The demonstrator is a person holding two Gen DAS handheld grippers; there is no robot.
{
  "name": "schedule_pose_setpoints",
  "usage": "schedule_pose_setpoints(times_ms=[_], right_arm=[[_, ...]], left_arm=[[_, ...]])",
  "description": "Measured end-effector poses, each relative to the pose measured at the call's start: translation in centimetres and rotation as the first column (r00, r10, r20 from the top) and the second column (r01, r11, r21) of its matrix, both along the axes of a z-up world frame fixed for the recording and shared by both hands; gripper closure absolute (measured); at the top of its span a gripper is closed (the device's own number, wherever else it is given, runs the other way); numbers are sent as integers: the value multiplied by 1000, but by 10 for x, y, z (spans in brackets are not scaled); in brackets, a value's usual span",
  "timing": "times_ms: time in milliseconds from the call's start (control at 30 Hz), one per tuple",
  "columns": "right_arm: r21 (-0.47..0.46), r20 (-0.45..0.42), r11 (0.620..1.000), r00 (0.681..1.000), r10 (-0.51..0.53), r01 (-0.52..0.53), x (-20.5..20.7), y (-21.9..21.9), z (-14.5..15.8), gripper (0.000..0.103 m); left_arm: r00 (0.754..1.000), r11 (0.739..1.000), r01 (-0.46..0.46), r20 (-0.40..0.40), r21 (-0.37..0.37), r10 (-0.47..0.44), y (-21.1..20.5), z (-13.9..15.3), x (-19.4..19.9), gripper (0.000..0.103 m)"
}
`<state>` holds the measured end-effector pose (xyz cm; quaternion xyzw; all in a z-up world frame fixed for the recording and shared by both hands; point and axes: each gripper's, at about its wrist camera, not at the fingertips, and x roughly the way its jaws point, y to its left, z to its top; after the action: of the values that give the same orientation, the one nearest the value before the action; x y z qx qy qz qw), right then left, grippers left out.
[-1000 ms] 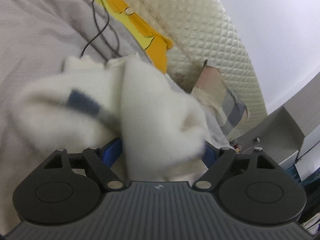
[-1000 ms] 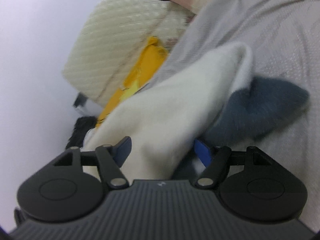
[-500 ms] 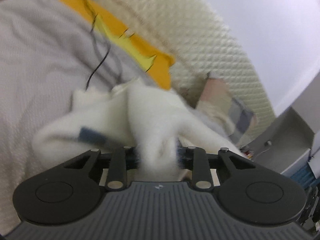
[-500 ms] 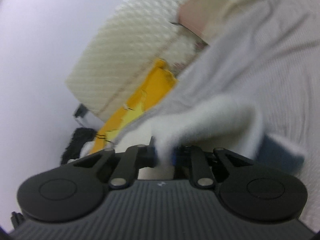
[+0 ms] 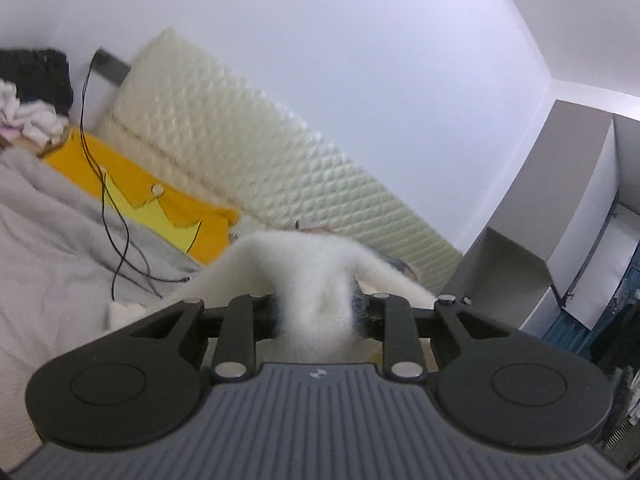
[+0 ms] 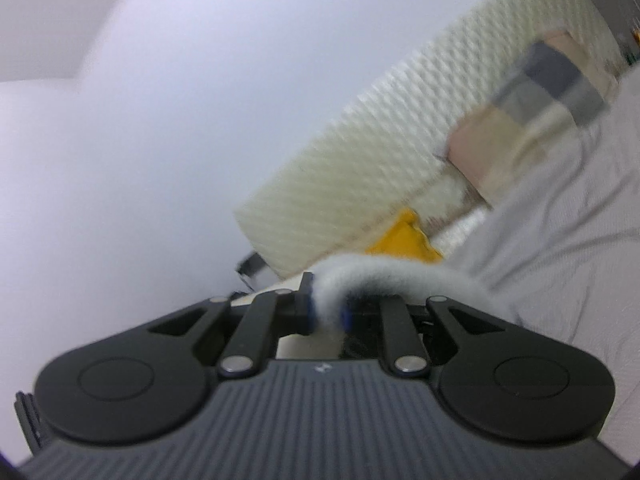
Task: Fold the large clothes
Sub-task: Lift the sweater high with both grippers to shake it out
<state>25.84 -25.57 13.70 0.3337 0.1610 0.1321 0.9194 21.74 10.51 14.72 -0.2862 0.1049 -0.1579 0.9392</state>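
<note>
A white fluffy garment [image 5: 308, 268] is pinched in my left gripper [image 5: 316, 308], which is shut on a thick bunch of it and holds it up off the bed. The cloth spreads left and right from the jaws. My right gripper [image 6: 328, 312] is shut on another edge of the same white garment [image 6: 392, 276], which drapes away to the right over the grey bedsheet [image 6: 560, 232]. Both grippers are lifted and tilted up toward the wall. The rest of the garment is hidden below the grippers.
A cream quilted headboard [image 5: 256, 168] runs along the white wall. A yellow pillow [image 5: 140, 196] and a black cable [image 5: 116, 240] lie on the grey sheet [image 5: 48, 248]. A checked pillow [image 6: 532, 92] leans on the headboard. A grey cabinet [image 5: 560, 220] stands at the right.
Both grippers closed on the white garment and lifted it off the bed, tilting upward so the wall and headboard now fill the views. The dark blue part of the garment has dropped out of sight.
</note>
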Motion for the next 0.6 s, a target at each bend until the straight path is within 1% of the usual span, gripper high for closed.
schedule_pose_setpoints(times_ms=[133, 200, 267, 400, 467, 533, 600], right_arm=[[-25, 68, 999, 997, 30, -28, -45, 6, 54, 87], [-59, 116, 997, 992, 47, -40, -69, 10, 84, 87], [-96, 167, 994, 984, 65, -49, -93, 17, 117, 87], [-129, 264, 990, 960, 93, -60, -134, 26, 173, 87], [-147, 316, 988, 944, 98, -54, -152, 31, 203, 87], [-150, 353, 988, 930, 97, -46, -159, 34, 224, 87], [-154, 379, 988, 922, 79, -21, -160, 36, 244, 87]], left_arm=[[998, 1000, -7, 55, 3, 7, 2, 40, -57, 74], [996, 1000, -8, 90, 3, 8, 6, 64, -91, 74], [991, 1000, -12, 134, 7, 11, 9, 90, -126, 74], [974, 1000, -13, 224, -6, 14, 16, 148, -189, 74], [962, 1000, -25, 271, 8, 22, 15, 182, -216, 74], [951, 999, -29, 310, 24, 21, 14, 213, -236, 73], [943, 999, -31, 332, 40, 16, 11, 235, -245, 73]])
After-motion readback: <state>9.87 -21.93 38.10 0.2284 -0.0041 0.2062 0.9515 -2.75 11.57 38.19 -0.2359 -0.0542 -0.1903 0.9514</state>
